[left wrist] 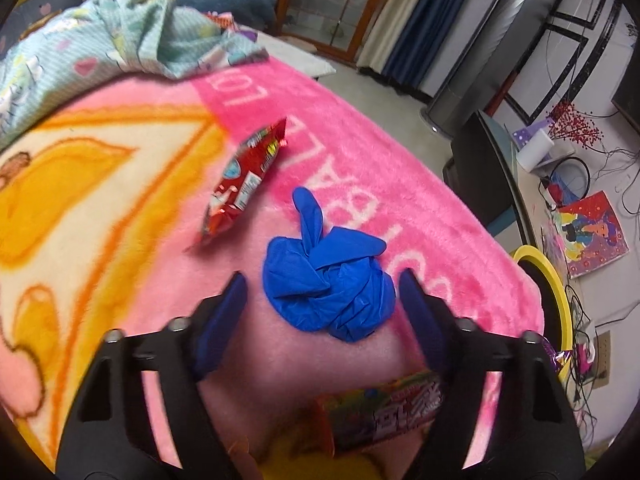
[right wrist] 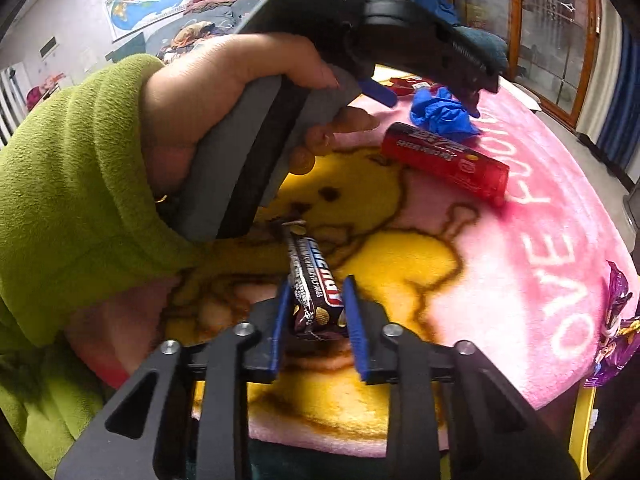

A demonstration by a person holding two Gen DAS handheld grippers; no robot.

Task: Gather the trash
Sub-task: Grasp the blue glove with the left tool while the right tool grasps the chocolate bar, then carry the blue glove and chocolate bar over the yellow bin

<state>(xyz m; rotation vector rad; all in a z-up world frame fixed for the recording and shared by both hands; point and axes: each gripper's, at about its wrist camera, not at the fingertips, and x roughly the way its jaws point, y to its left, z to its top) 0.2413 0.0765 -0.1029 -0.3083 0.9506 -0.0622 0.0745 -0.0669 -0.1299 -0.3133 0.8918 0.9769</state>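
Observation:
A crumpled blue glove (left wrist: 328, 280) lies on the pink blanket (left wrist: 400, 184). My left gripper (left wrist: 322, 276) stands open around it, one blue pad on either side, with a gap at each. The right wrist view shows that same left gripper (right wrist: 428, 100) over the glove (right wrist: 440, 114), held by a hand (right wrist: 240, 92) in a green sleeve. My right gripper (right wrist: 318, 282) is shut on a dark brown snack wrapper (right wrist: 314, 280), both pads pressing its sides. A red snack bag (left wrist: 244, 184) lies beyond the glove.
A red tube-shaped packet (right wrist: 444, 160) lies near the glove. A colourful wrapper (left wrist: 384, 412) sits under the left gripper. A purple wrapper (right wrist: 616, 320) hangs at the blanket's right edge by a yellow bin rim (left wrist: 548, 280). A patterned quilt (left wrist: 100, 48) is bunched at the far left.

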